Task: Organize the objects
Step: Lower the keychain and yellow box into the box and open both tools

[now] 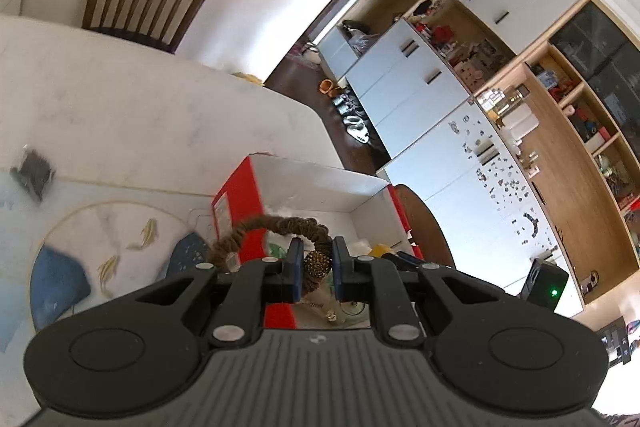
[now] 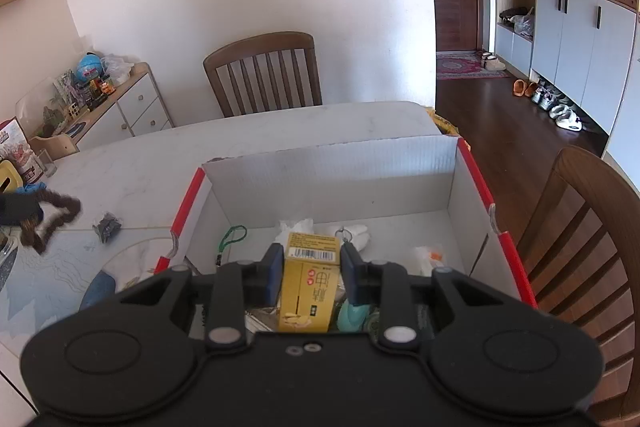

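a yellow rectangular cardboard box with a barcode (image 2: 309, 283) sits low in the centre of the right wrist frame, clamped between the jaws of the right gripper (image 2: 309, 273) above the open red-and-white corrugated carton (image 2: 472, 183). the left gripper (image 1: 316, 265) has its jaws closed on a brown fuzzy fabric loop with a gold beaded ball (image 1: 280, 227), over the carton's left wall. a small dark crumpled packet (image 2: 106, 226) lies on the white marble counter (image 2: 280, 127) at mid left.

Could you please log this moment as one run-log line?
left hand-held gripper: holds brown scrunchie | right hand-held gripper: holds yellow carton over box
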Demonstrator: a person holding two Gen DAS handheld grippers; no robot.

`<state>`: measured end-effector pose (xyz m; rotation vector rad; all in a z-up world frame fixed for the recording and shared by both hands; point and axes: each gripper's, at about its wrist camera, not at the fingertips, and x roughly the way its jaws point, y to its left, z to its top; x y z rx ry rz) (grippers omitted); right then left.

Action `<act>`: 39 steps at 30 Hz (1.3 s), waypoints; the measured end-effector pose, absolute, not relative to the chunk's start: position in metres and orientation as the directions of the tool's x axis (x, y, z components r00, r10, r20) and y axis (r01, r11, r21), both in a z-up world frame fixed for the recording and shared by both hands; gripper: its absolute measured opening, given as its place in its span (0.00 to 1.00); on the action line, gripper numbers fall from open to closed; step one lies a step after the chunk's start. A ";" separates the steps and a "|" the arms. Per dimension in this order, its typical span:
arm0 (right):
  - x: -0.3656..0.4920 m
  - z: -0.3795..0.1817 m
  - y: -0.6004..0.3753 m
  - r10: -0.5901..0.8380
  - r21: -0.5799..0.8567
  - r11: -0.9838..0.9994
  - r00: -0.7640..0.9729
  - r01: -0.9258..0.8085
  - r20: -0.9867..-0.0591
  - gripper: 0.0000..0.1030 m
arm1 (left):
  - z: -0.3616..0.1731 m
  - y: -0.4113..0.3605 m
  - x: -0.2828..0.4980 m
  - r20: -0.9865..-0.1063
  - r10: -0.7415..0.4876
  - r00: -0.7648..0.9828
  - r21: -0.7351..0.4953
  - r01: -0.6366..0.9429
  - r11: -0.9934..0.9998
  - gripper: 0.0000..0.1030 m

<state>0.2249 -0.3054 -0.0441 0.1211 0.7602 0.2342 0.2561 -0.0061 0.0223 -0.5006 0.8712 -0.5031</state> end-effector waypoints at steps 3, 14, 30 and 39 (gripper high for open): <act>0.227 -0.045 -0.307 0.251 0.195 0.968 0.698 -0.161 -0.671 0.29 | 0.023 -0.020 0.265 -0.588 -0.614 0.527 -0.597 0.230 0.768 0.13; 0.244 -0.058 -0.320 0.250 0.206 0.968 0.669 -0.145 -0.700 0.29 | 0.005 -0.106 0.305 -0.671 -0.607 0.426 -0.499 0.346 0.795 0.13; 0.265 -0.087 -0.323 0.262 0.186 0.964 0.582 -0.187 -0.770 0.28 | -0.066 -0.179 0.343 -0.823 -0.452 0.343 -0.317 0.383 0.868 0.13; 0.268 -0.093 -0.335 0.282 0.225 0.959 0.559 -0.170 -0.779 0.31 | -0.089 -0.187 0.340 -0.860 -0.406 0.311 -0.283 0.372 0.884 0.13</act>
